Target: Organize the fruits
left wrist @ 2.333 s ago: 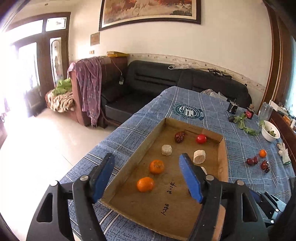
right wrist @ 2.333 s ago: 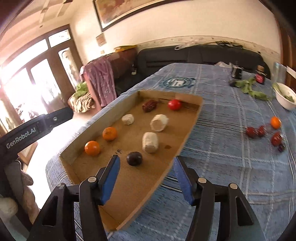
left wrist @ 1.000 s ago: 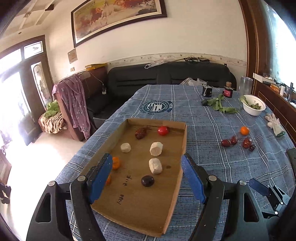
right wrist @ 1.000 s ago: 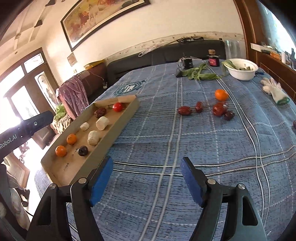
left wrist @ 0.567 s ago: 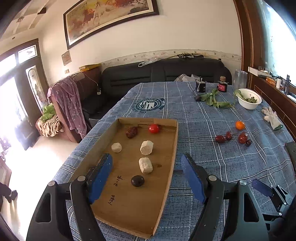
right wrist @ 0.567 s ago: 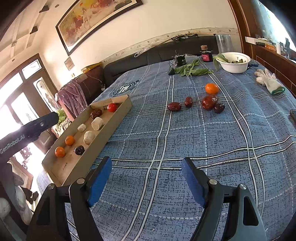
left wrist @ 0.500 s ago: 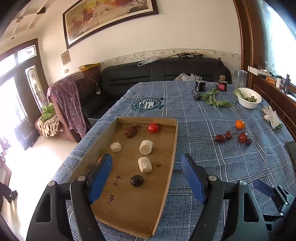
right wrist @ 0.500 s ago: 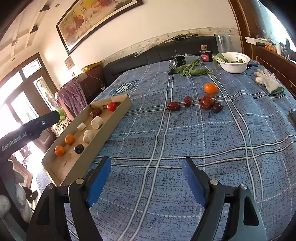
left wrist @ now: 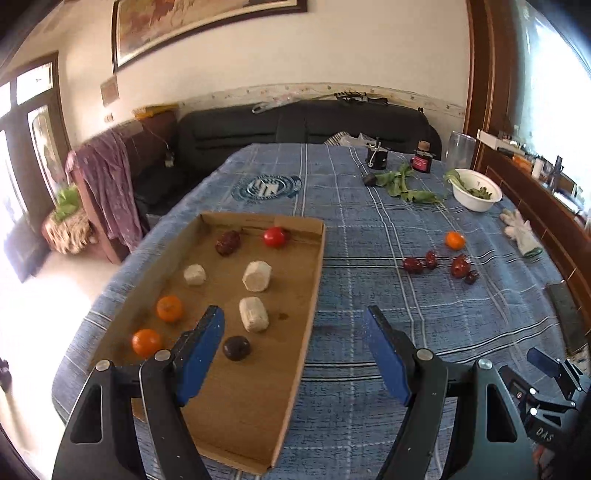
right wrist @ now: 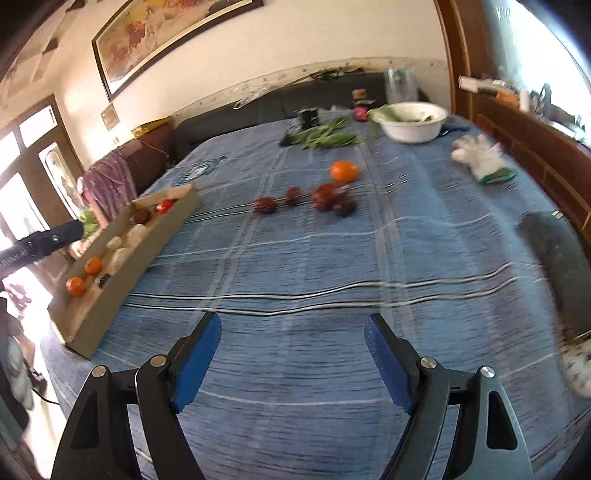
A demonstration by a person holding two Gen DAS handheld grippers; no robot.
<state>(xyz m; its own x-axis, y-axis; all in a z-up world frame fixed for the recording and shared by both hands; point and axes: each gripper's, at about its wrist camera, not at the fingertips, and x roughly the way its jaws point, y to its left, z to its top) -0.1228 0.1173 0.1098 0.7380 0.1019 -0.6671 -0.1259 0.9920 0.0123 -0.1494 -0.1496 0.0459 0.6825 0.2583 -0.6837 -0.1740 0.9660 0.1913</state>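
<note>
Right claw (right wrist: 291, 354) gaping, nothing between pads, over bare bench (right wrist: 332, 266). Left claw (left wrist: 293, 347) also apart, empty, above cardboard tray (left wrist: 308, 321) at bench left edge. Loose fruits (right wrist: 325, 195) mid-bench. Step seems: reach. Next: advance, straddle one fruit, clamp.

This was a home living room. Beyond the gripper stood a black leather sofa (left wrist: 303, 125) against the far wall, under a large framed painting (left wrist: 199, 22). A purple garment (left wrist: 110, 184) hung over a chair off to the left, beside glazed wooden doors (left wrist: 33, 140). A blue checked tablecloth (left wrist: 369, 221) covered the table straight ahead.
</note>
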